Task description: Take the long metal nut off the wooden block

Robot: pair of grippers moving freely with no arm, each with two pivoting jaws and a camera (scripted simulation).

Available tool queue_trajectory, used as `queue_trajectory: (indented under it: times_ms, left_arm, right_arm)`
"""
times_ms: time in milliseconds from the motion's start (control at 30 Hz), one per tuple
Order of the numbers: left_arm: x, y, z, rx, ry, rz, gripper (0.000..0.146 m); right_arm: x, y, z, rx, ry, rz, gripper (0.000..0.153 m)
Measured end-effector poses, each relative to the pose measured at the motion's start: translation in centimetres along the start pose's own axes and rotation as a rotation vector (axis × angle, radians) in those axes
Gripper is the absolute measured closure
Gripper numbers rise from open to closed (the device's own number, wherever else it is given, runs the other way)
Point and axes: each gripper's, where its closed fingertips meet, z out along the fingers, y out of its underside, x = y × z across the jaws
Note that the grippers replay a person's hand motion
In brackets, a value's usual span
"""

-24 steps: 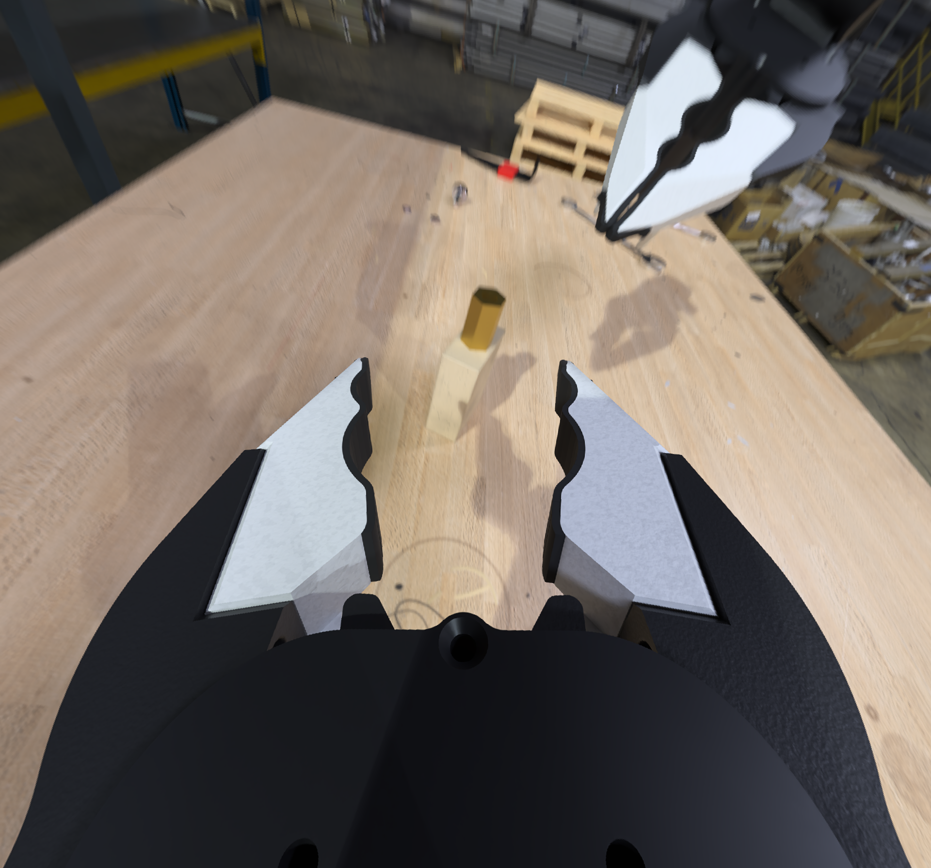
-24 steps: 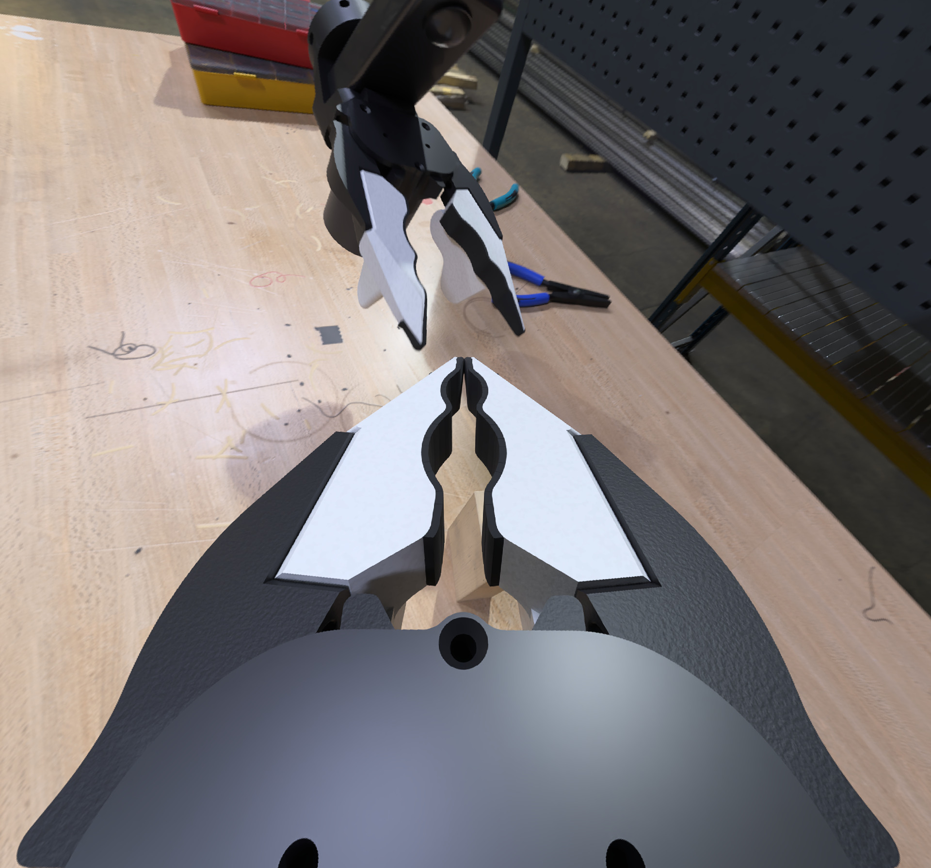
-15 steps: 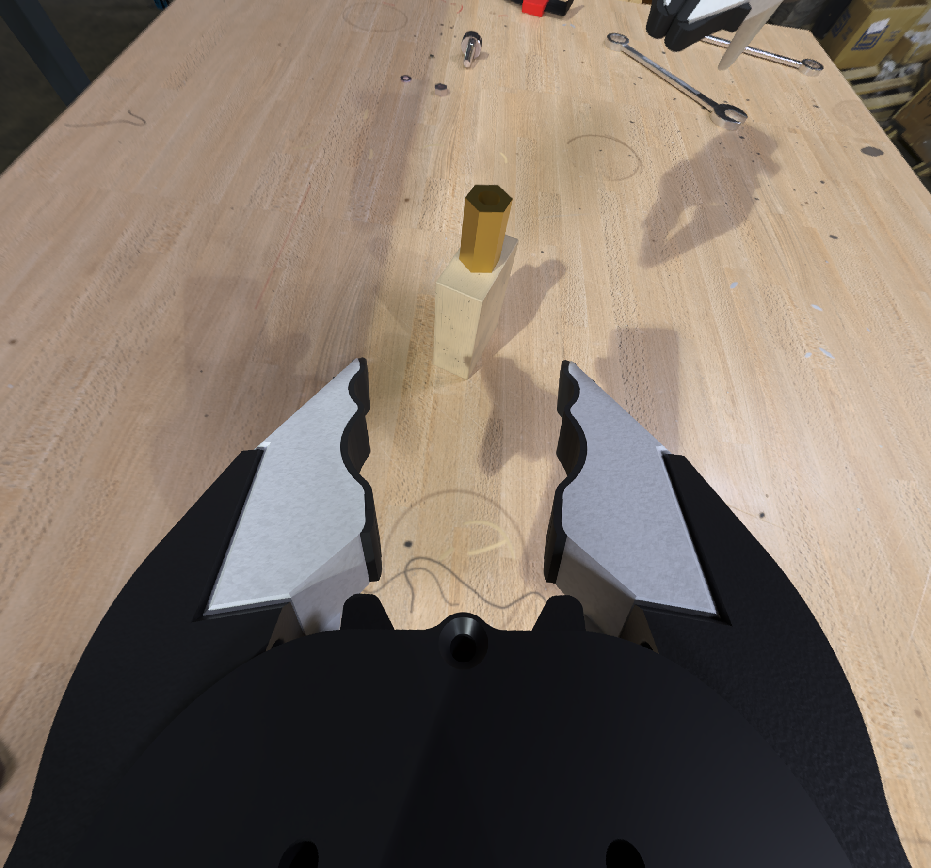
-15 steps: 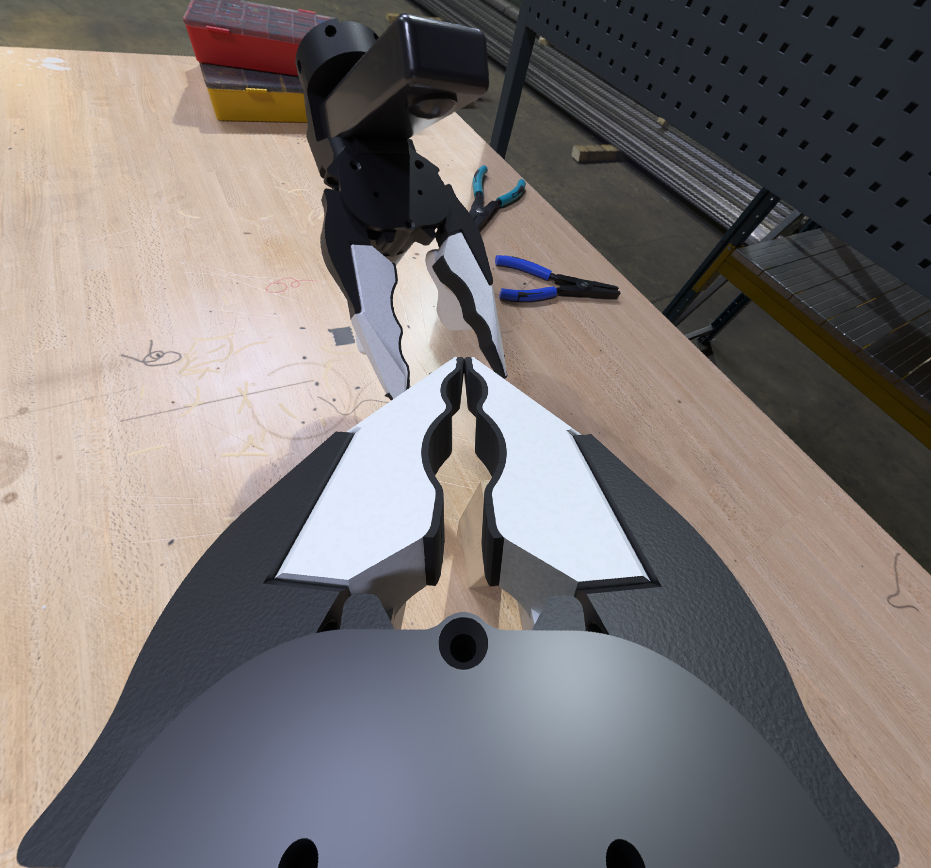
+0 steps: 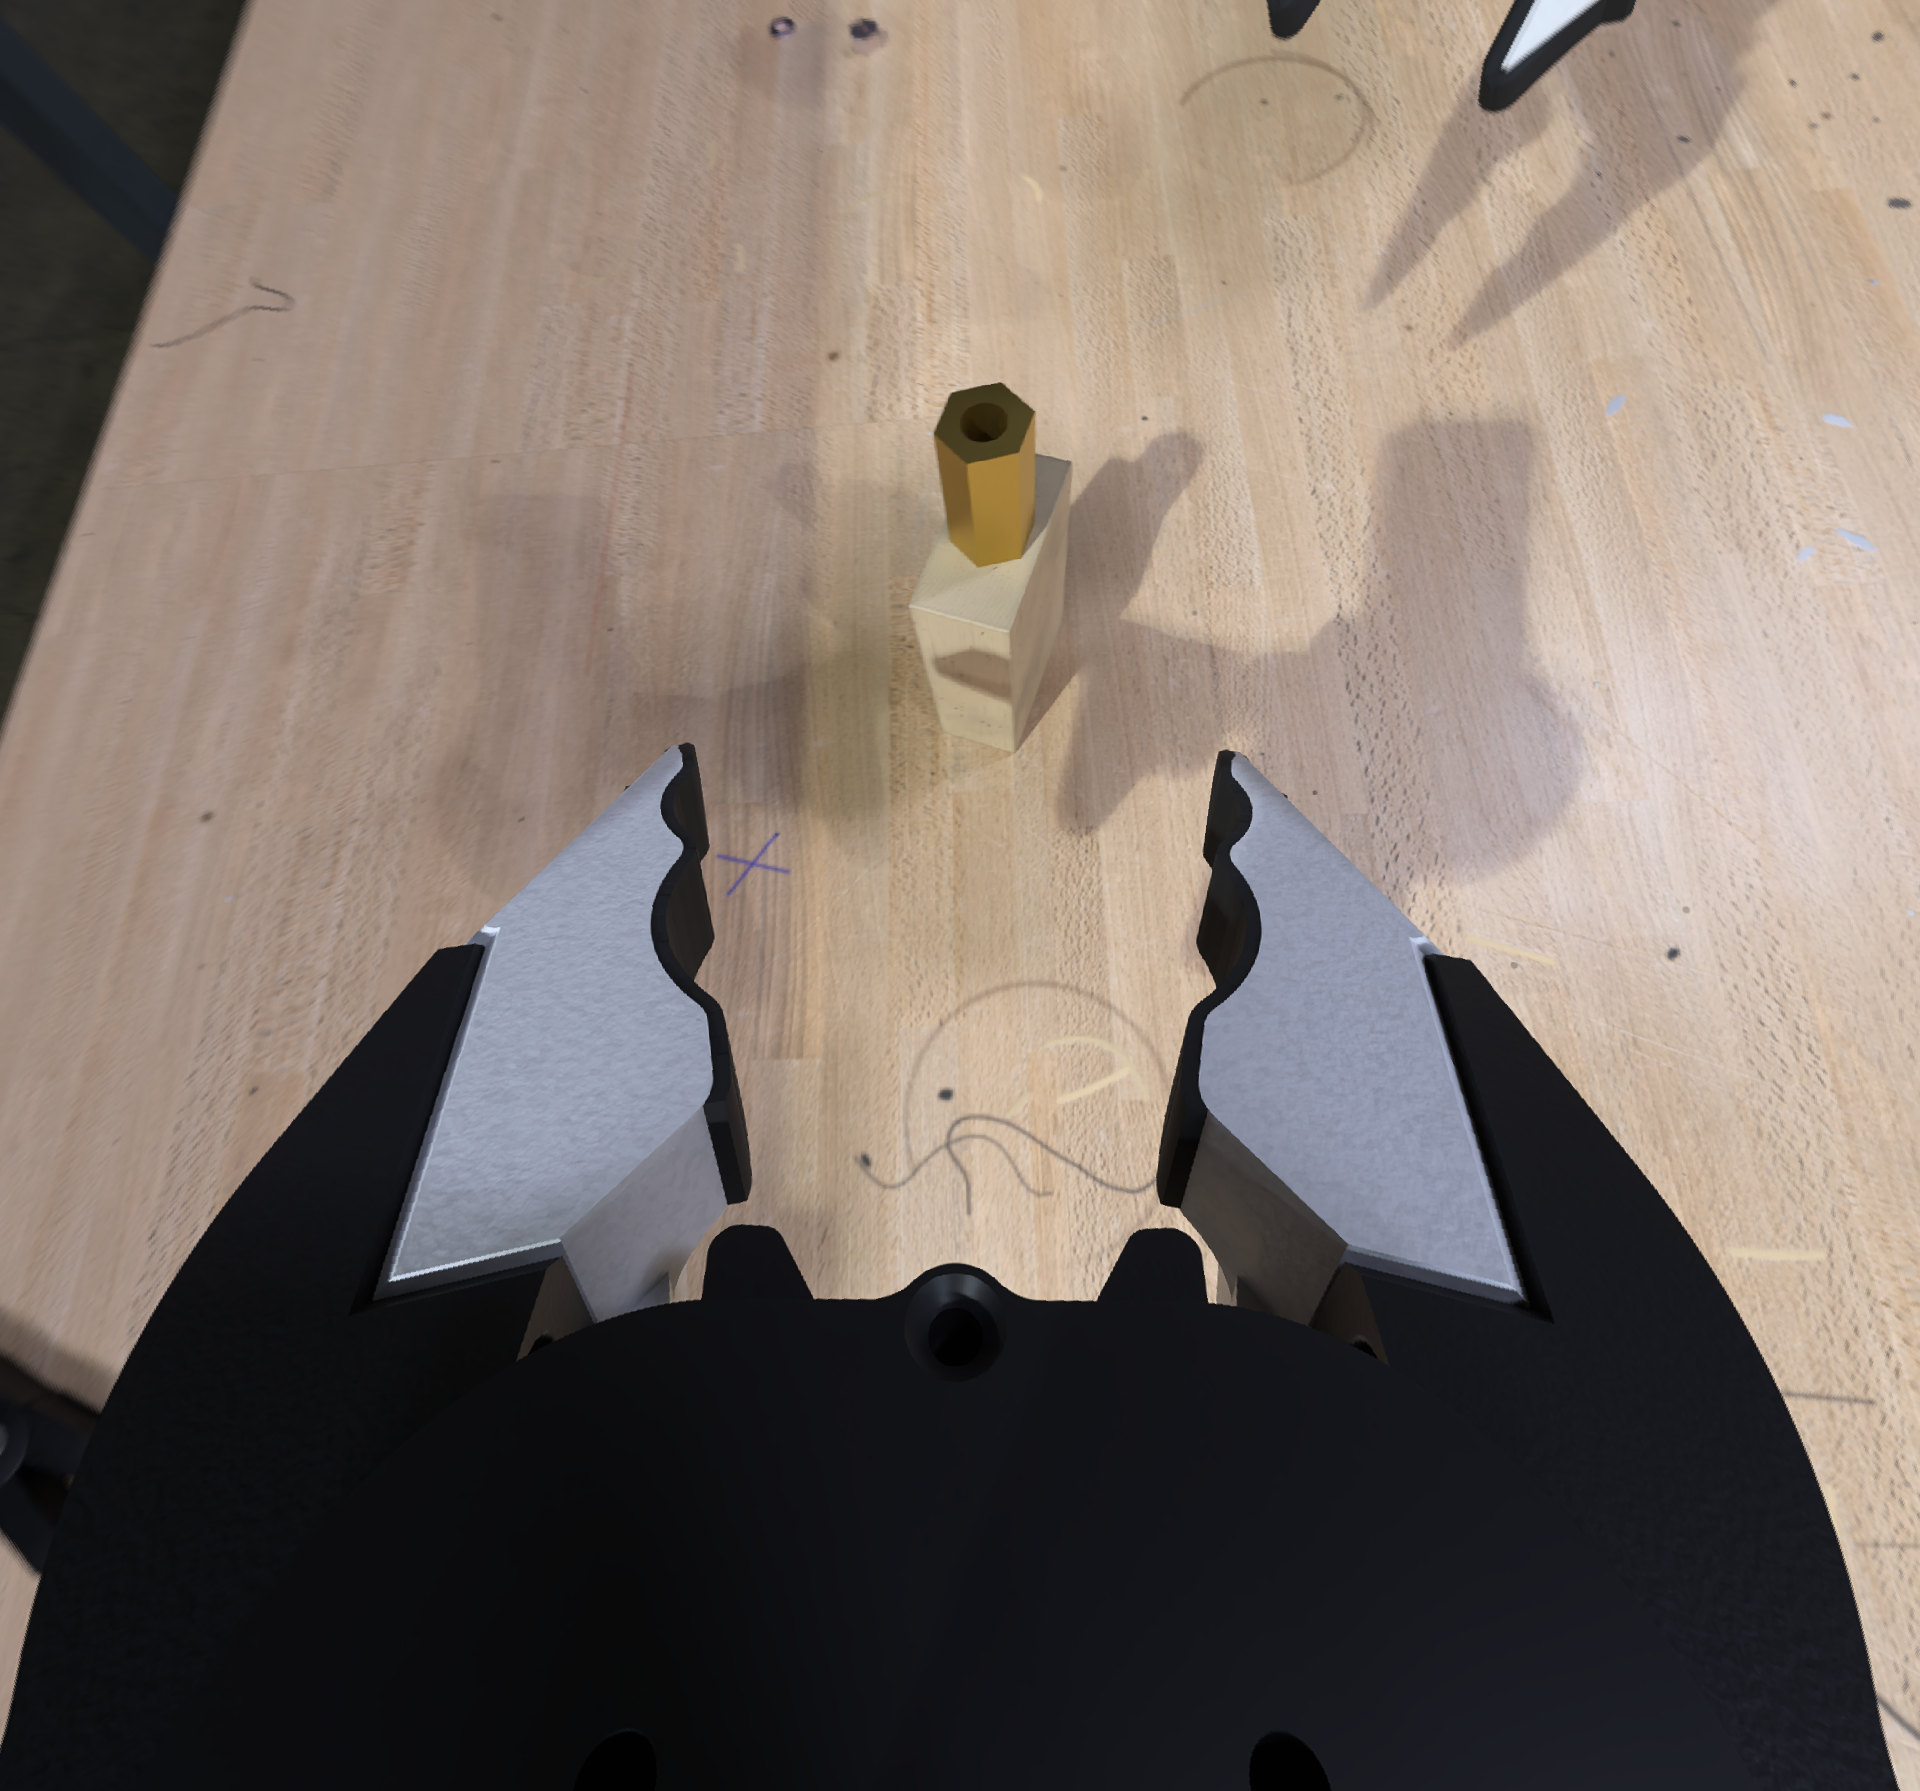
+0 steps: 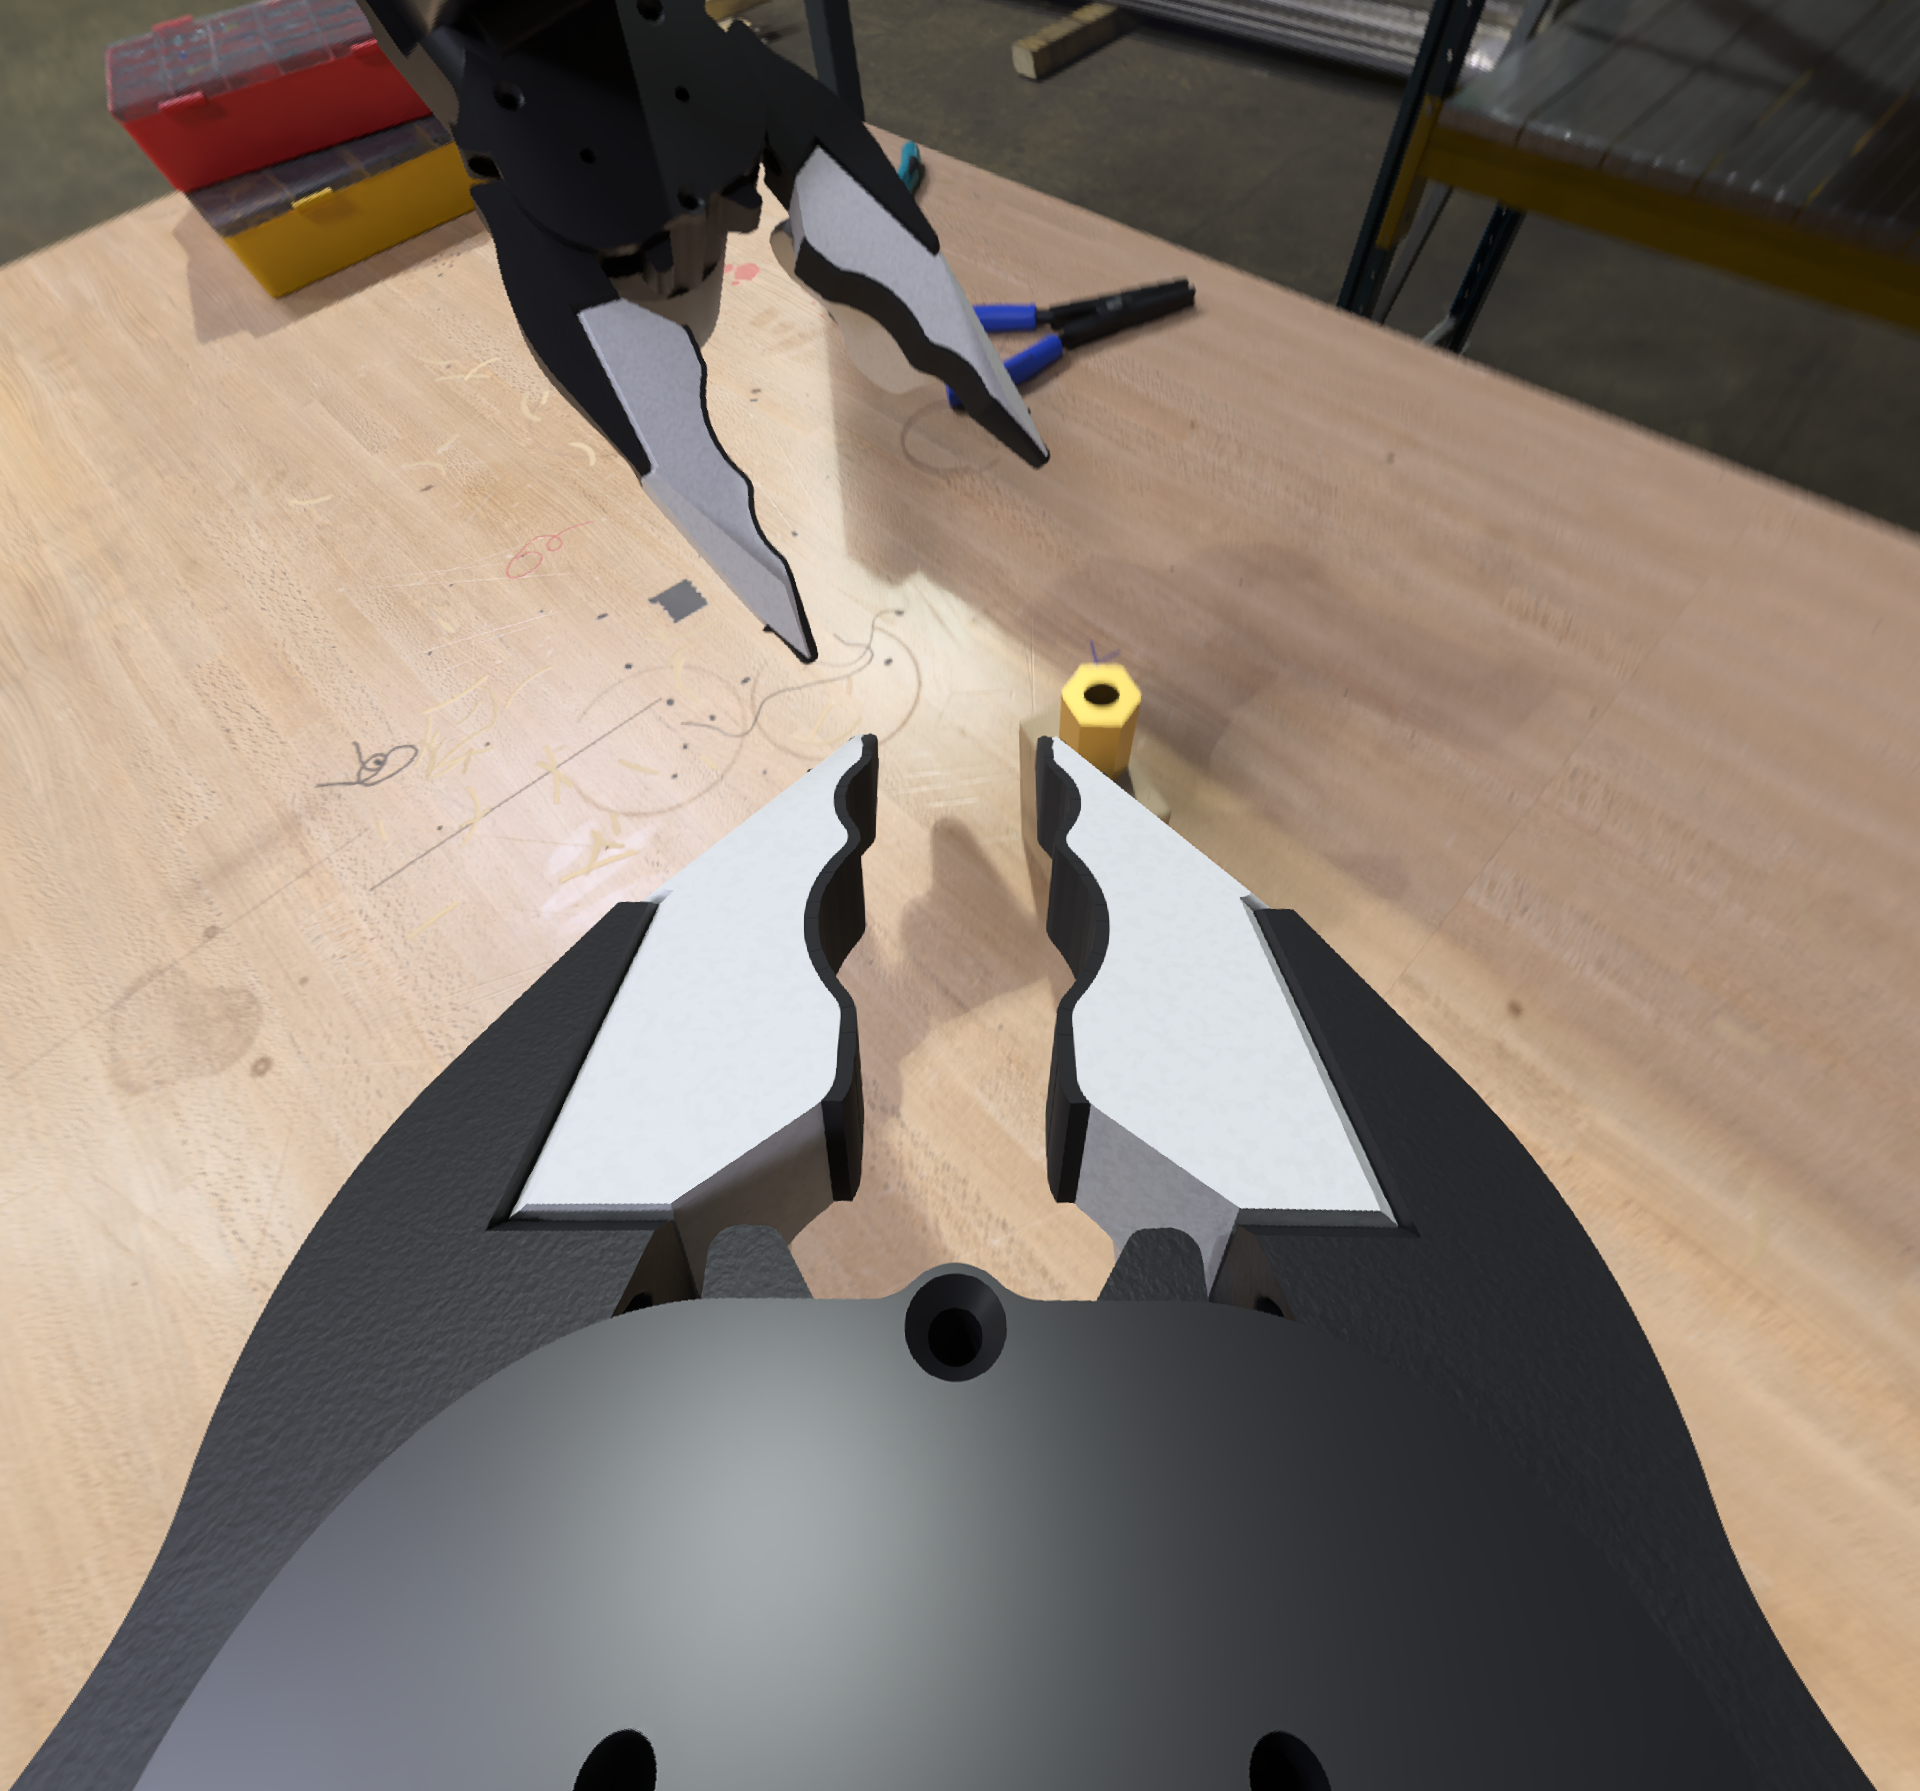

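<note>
On top of the wooden block (image 5: 987, 640) the long brass nut (image 5: 985, 484) stands upright, bore up, block resting on the workbench (image 5: 416, 391). Left gripper (image 5: 956, 765) hangs just short of the block, jaws wide, empty. Right gripper (image 6: 956, 754) beside the block, jaws partly spread, empty; its right finger (image 6: 1164, 910) overlaps the block.

You have no readable text, brand or number here; the wooden table (image 5: 416, 598) carries only a small blue pen cross (image 5: 755, 865) and loose pencil scribbles (image 6: 369, 765).
</note>
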Motion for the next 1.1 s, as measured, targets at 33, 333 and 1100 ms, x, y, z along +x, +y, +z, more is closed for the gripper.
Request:
queue_trajectory:
  times_ms: [33, 333, 1100]
  left_arm:
    - [0.2, 0.0, 0.5, -0.013, 0.02, 0.003, 0.049]
    - [2.0, -1.8, 4.9, -0.085, 0.158, 0.073, 0.069]
    - [1.6, -3.3, 7.6, -0.076, 0.429, 0.025, 0.112]
  right_arm:
    - [0.2, 0.8, -0.1, 0.0, 0.0, 0.034, 0.121]
    - [2.3, 3.8, -0.3, 0.117, -0.013, 0.156, 0.12]
    - [3.0, 4.5, -1.0, 0.172, -0.069, 0.218, 0.12]
